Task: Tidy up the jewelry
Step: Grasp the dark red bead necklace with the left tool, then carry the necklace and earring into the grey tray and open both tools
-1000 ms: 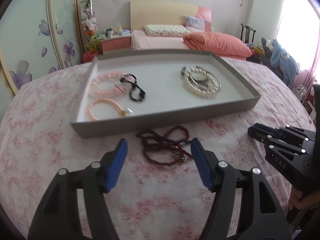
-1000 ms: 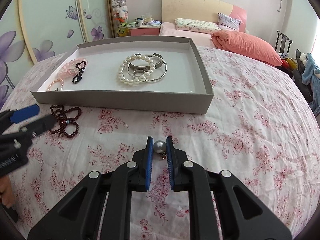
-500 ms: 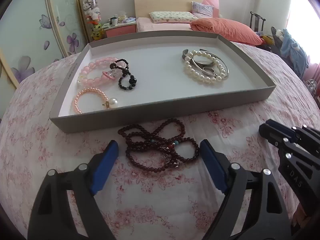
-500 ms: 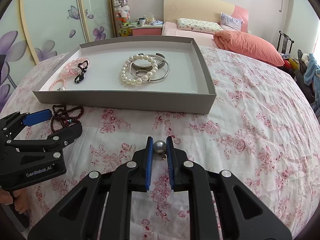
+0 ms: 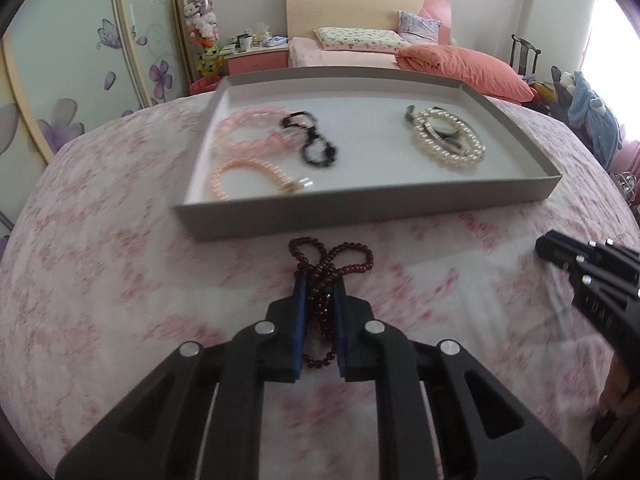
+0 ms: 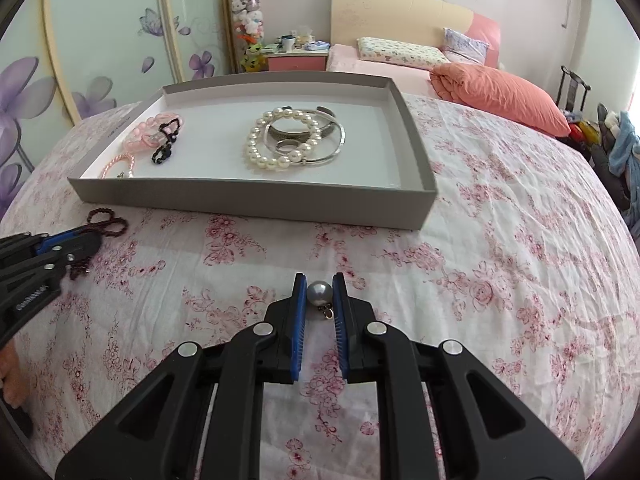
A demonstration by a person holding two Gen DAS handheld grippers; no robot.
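My left gripper (image 5: 319,286) is shut on a dark red bead necklace (image 5: 334,258) that lies on the flowered cloth just in front of the grey tray (image 5: 360,216). My right gripper (image 6: 319,286) is shut on a grey pearl pendant (image 6: 319,294), held over the cloth in front of the tray (image 6: 256,204). In the tray lie pink bead bracelets (image 5: 248,136), a black bead bracelet (image 5: 312,140) and a white pearl bracelet with silver bangles (image 5: 448,140). The left gripper shows at the left in the right wrist view (image 6: 76,246).
The tray sits on a round surface covered with a pink flowered cloth (image 6: 500,260). Behind it are a bed with an orange quilt (image 6: 500,92), a pink nightstand (image 6: 296,60) and wardrobe doors with purple flowers (image 6: 80,60).
My left gripper has closed from wide open onto the dark red necklace, bunching it between the pads. My right gripper keeps holding the pearl pendant in about the same place.
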